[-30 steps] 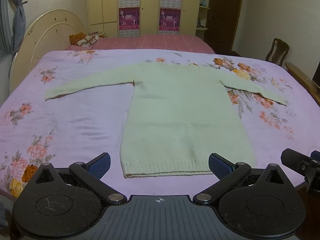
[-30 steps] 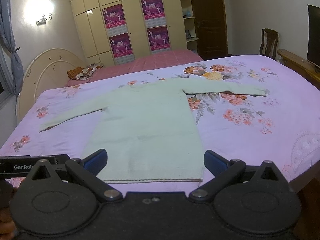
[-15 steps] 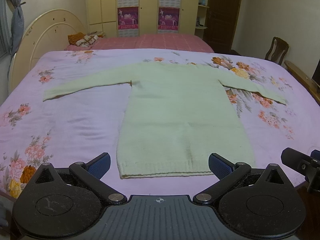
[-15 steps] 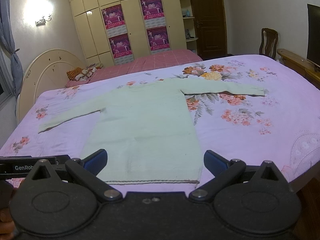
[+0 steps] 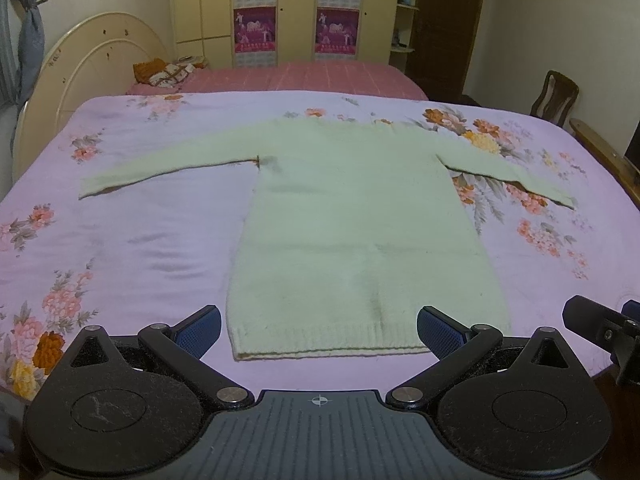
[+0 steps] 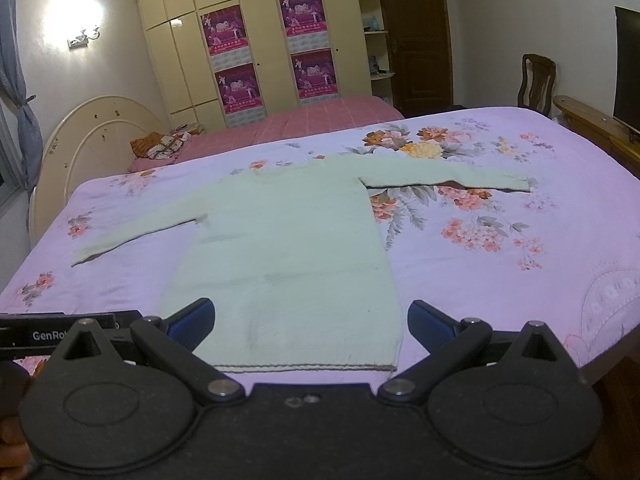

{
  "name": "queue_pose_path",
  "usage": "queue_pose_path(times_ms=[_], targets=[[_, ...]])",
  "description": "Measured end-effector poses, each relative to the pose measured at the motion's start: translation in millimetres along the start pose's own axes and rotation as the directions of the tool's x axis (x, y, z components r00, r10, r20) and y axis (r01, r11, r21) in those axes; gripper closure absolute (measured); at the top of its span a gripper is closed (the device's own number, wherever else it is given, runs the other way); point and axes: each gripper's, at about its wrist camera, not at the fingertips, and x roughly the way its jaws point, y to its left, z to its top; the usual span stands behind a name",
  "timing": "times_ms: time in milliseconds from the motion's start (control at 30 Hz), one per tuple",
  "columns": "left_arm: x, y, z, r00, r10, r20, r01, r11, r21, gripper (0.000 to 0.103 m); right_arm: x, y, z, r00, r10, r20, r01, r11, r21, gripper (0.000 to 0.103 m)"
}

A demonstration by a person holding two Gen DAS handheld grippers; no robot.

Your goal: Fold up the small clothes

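Blue pads of my left gripper (image 5: pixel 319 330) and right gripper (image 6: pixel 311 322) stand wide apart, holding nothing. I have moved both slightly nearer the hem since a second ago. The pale green sweater (image 5: pixel 352 224) lies flat on the bedsheet (image 5: pixel 132 240), unfolded.

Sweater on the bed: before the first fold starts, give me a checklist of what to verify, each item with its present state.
1. Sweater lies flat, body unfolded: ok.
2. Both sleeves spread out to the sides, left sleeve and right sleeve: ok.
3. Left hand-held gripper open and empty: ok.
4. Right hand-held gripper open and empty: ok.
5. Hem within view between the left fingers, not yet gripped: ok.
6. Nothing lying on the sweater: ok.
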Motion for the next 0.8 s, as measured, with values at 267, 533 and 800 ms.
queue_pose_path(times_ms=[267, 533, 800], targets=[[7, -1, 4, 1.000, 0.001, -0.008, -0.001, 1.000, 0.000, 0.000, 8, 2, 4, 1.000, -0.005, -0.013, 0.005, 1.000, 0.001, 0.001], [12, 2, 6, 1.000, 0.000, -0.013, -0.001, 1.000, -0.008, 0.000, 14, 4, 7, 1.000, -0.005, -0.017, 0.005, 1.000, -0.005, 0.001], [24, 12, 12, 1.000, -0.012, -0.023, 0.011, 0.999, -0.045, 0.000, 21, 5, 9, 1.000, -0.016, -0.022, 0.016, 1.000, 0.000, 0.001]])
